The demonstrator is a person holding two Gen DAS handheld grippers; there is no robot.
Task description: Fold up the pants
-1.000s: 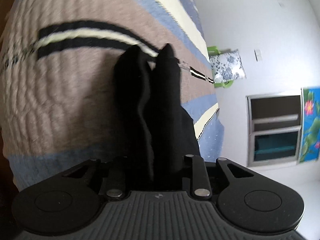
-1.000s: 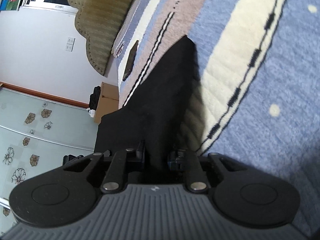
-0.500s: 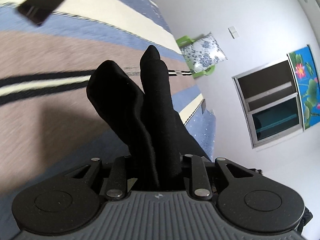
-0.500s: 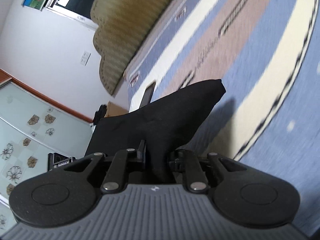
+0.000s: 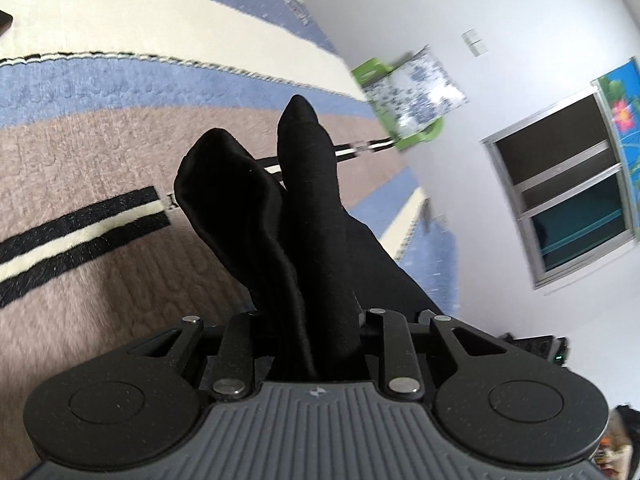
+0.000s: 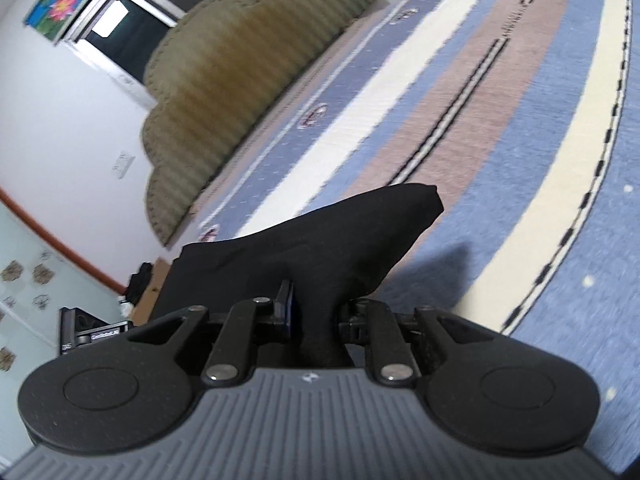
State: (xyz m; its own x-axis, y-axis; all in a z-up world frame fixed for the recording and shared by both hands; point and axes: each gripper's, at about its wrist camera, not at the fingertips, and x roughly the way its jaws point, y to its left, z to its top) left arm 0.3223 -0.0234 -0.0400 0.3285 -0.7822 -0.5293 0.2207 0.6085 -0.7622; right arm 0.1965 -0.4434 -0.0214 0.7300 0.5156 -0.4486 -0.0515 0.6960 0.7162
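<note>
The black pants are lifted above the striped bed cover. My left gripper is shut on bunched black cloth, which stands up in two folds ahead of the jaws. In the right wrist view, my right gripper is shut on another part of the pants, which spreads out in a flat black flap pointing right. The fingertips of both grippers are hidden in the cloth.
The bed cover has blue, cream and brown stripes. An olive headboard stands at the far end. A patterned cushion on a green chair is beside the bed. A window and white walls lie beyond.
Both grippers have risen and tilted up, lifting the pants off the bed cover. More of the room and the far end of the bed shows now. Both grips are unchanged.
</note>
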